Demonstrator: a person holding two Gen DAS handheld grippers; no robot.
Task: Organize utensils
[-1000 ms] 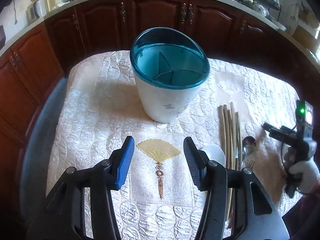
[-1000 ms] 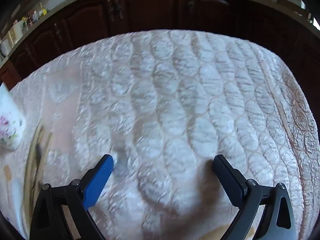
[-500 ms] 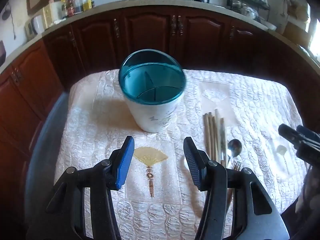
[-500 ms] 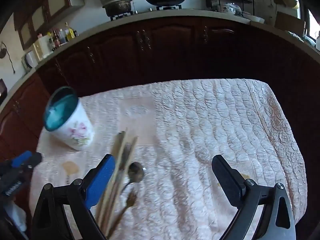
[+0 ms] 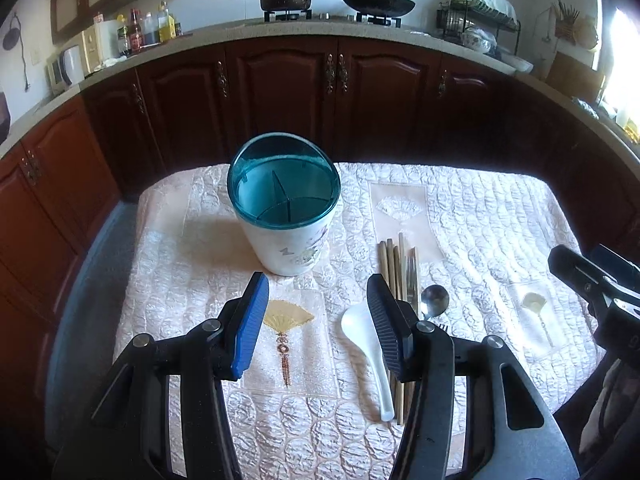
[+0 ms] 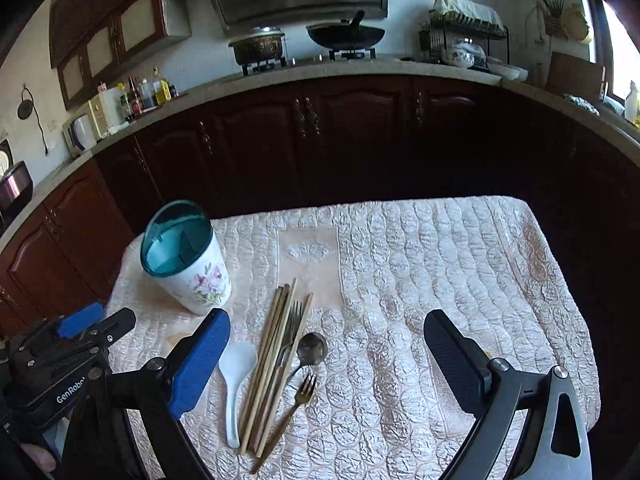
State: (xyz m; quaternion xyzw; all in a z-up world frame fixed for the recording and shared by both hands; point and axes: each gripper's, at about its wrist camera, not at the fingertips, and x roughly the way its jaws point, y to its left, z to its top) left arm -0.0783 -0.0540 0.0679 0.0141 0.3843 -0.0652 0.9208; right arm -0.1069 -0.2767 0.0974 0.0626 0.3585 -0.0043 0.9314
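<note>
- Utensils lie in a small bunch on the table cloth (image 6: pixel 420 272), close to the front edge, so both grippers can get at them.
- Left gripper (image 5: pixel 318 320) hangs low over the cloth with its jaws wide and nothing in them. It points at the holder, so it looks ready to help there.
- Right gripper (image 6: pixel 326 356) also has wide jaws and holds nothing. It hangs just right of the bunch, so I think it will do the picking.
- White spoon (image 6: pixel 236 364) lies on the left of the bunch, bowl end away from us.
- Chopsticks (image 6: pixel 272 352) lie side by side in the middle, with a dark fork (image 6: pixel 294 320) on top of them.
- Gold fork (image 6: pixel 298 404) and metal spoon (image 6: pixel 312 350) lie on the right, touching the sticks.
- They all point about the same way, so each one can be pinched across its thin handle.
- Holder (image 5: pixel 286 216) stands upright behind the bunch, a bit to the left. Its teal top is open and has walls that split it into parts, I think one for each kind. All the parts I can see are empty, so no sorting is done yet.
</note>
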